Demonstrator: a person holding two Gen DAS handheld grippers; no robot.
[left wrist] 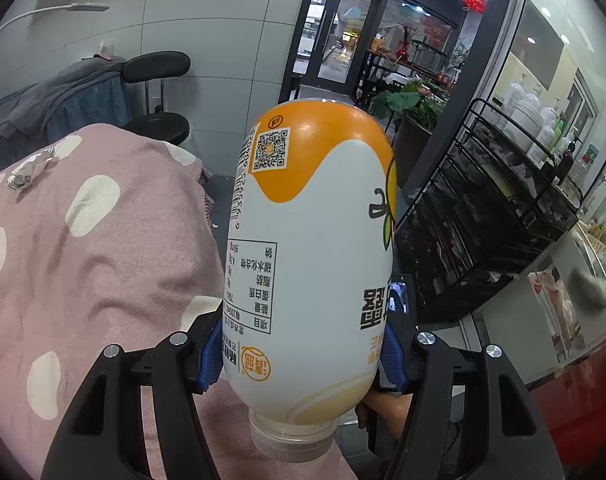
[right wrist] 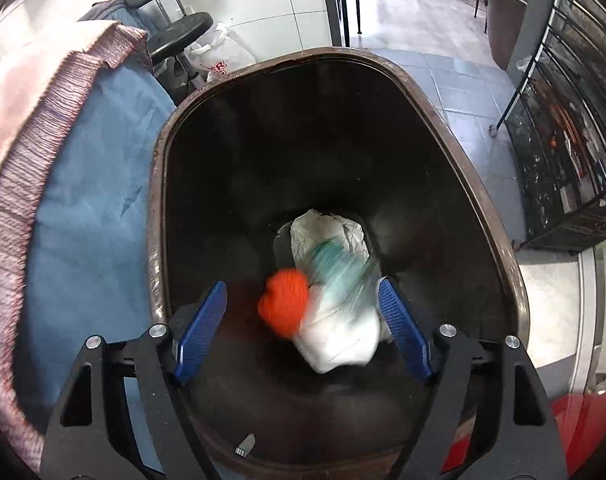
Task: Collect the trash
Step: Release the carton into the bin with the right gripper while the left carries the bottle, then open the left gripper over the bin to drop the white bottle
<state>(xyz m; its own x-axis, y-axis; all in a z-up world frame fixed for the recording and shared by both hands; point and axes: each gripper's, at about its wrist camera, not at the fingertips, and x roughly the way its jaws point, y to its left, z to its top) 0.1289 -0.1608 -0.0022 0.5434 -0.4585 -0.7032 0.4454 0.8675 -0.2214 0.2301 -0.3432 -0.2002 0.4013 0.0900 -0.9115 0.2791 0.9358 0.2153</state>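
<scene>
My left gripper (left wrist: 303, 354) is shut on a white and orange plastic bottle (left wrist: 309, 256), held upside down with its clear cap (left wrist: 293, 436) toward the camera, beside the pink bed. A crumpled foil wrapper (left wrist: 31, 168) lies on the pink spotted blanket (left wrist: 91, 248). My right gripper (right wrist: 301, 332) is open above a dark brown trash bin (right wrist: 499, 240). A blurred bottle with an orange cap (right wrist: 285, 306) and a teal and white body (right wrist: 341, 308) is between the open fingers, in the bin's mouth. A crumpled white paper (right wrist: 327, 230) lies at the bin's bottom.
A black wire rack (left wrist: 491, 216) stands to the right, also in the right wrist view (right wrist: 571, 160). A black stool (right wrist: 179, 36) and a white plastic bag (right wrist: 223, 60) are behind the bin. A blue sheet (right wrist: 91, 220) hangs at the bin's left.
</scene>
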